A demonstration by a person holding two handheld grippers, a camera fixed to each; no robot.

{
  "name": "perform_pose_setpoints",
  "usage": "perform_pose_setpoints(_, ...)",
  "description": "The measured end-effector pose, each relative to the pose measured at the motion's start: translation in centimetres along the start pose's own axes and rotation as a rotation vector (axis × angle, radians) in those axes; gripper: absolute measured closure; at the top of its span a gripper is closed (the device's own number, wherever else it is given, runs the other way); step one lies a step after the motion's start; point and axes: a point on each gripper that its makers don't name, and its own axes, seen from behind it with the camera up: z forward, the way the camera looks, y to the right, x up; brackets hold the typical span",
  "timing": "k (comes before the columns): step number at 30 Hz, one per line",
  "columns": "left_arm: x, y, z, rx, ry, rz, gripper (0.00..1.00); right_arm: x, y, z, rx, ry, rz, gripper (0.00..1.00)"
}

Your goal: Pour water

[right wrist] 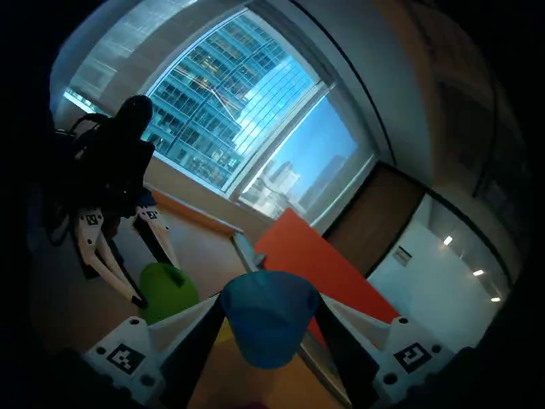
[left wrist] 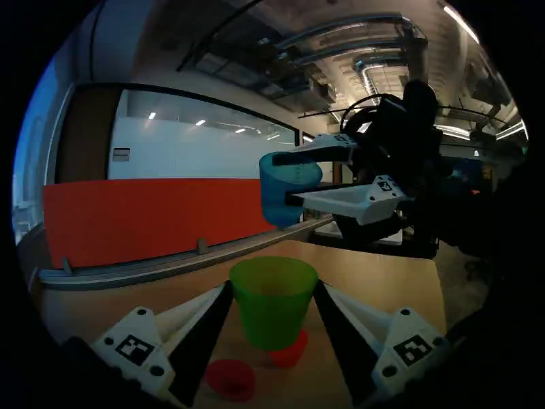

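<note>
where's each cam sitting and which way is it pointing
Left gripper view: rides on the left hand-held gripper, looking along its own two fingers past the green cup they clamp, across the table to an orange panel.
Right gripper view: rides on the right hand-held gripper, tilted, looking along its own two fingers past the blue cup they clamp, toward a window.
Shared: both cups and both grippers; the cameras roughly face each other.
</note>
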Motion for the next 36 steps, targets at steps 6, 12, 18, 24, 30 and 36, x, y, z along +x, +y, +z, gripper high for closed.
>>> perform_pose_setpoints(6,0.0,0.3,0.1,-0.006,-0.001,0.005,0.14,0.5,0.1,0.3,0.004,0.001,-0.057,0.09)
perform_pose_setpoints(12,-0.2,0.4,0.1,-0.011,-0.001,0.006,0.14,0.9,0.5,0.6,0.001,0.004,-0.108,0.09)
perform_pose_setpoints(18,-0.2,0.5,0.1,-0.020,-0.001,0.005,0.14,1.3,0.7,0.9,-0.001,0.007,-0.155,0.09)
perform_pose_setpoints(24,-0.2,0.9,0.2,-0.030,-0.003,0.010,0.14,1.5,0.8,1.2,-0.001,0.006,-0.204,0.09)
perform_pose_setpoints(30,-0.1,1.1,0.2,-0.036,-0.004,0.014,0.14,1.5,1.0,1.4,-0.003,0.005,-0.249,0.09)
perform_pose_setpoints(36,-0.1,1.2,0.2,-0.040,-0.002,0.014,0.14,1.5,1.2,1.5,0.001,0.002,-0.305,0.09)
